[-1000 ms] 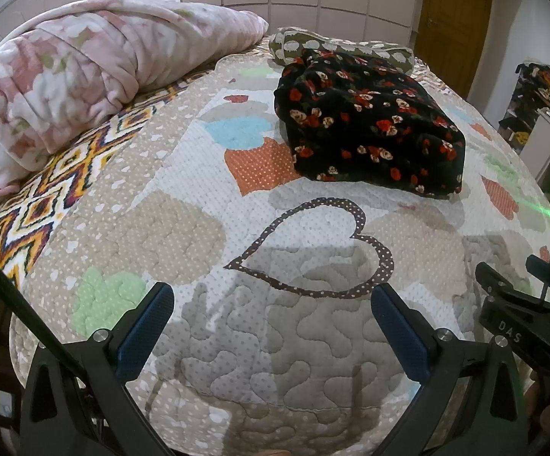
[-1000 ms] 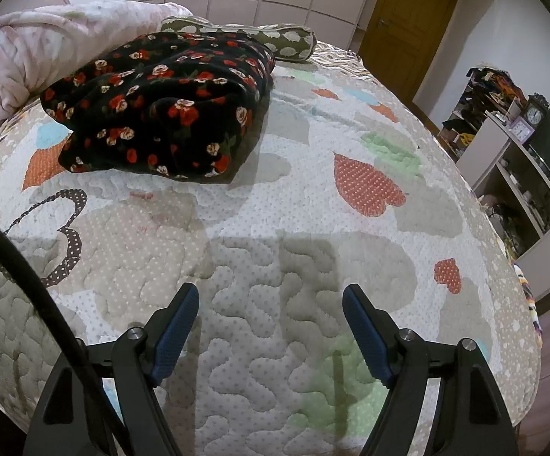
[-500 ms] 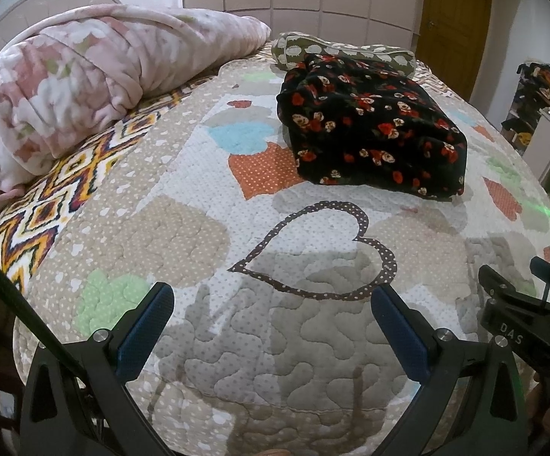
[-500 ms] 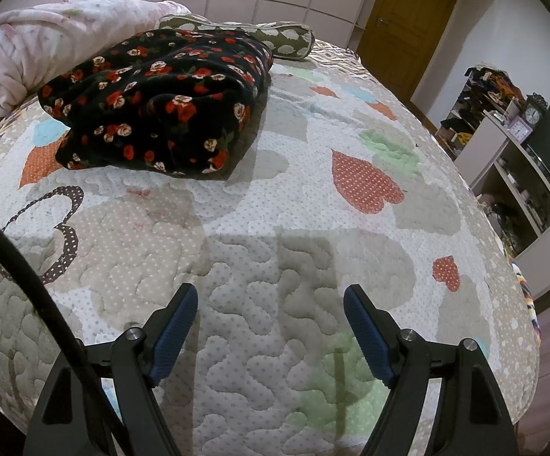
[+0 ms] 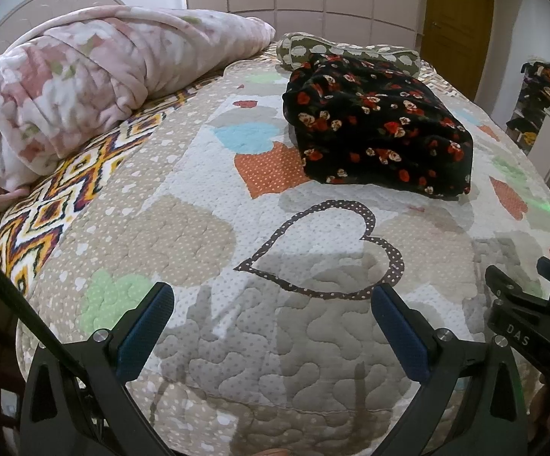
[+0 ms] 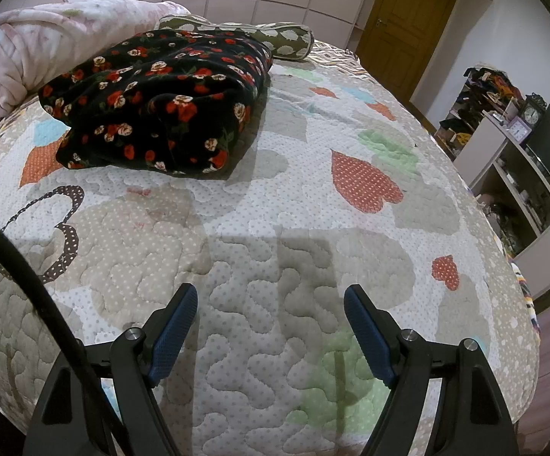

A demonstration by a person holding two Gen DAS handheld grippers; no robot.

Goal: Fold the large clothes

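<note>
A black garment with red and white flowers (image 5: 377, 129) lies folded in a thick bundle on the quilted bedspread (image 5: 259, 342), toward the far side of the bed. It also shows in the right wrist view (image 6: 161, 102) at upper left. My left gripper (image 5: 273, 304) is open and empty, over the quilt near the bed's front edge, well short of the garment. My right gripper (image 6: 271, 304) is open and empty too, over the quilt (image 6: 275, 372) to the right of the garment and nearer than it.
A rolled pink floral blanket (image 5: 85, 76) lies along the bed's left side. A green patterned pillow (image 6: 275, 34) sits behind the garment. Shelves with clutter and a clock (image 6: 533, 117) stand right of the bed. A wooden door (image 6: 408, 26) is at the back.
Both views have drawn back and down slightly, so the garment sits a little farther from both grippers. Both grippers stay open.
</note>
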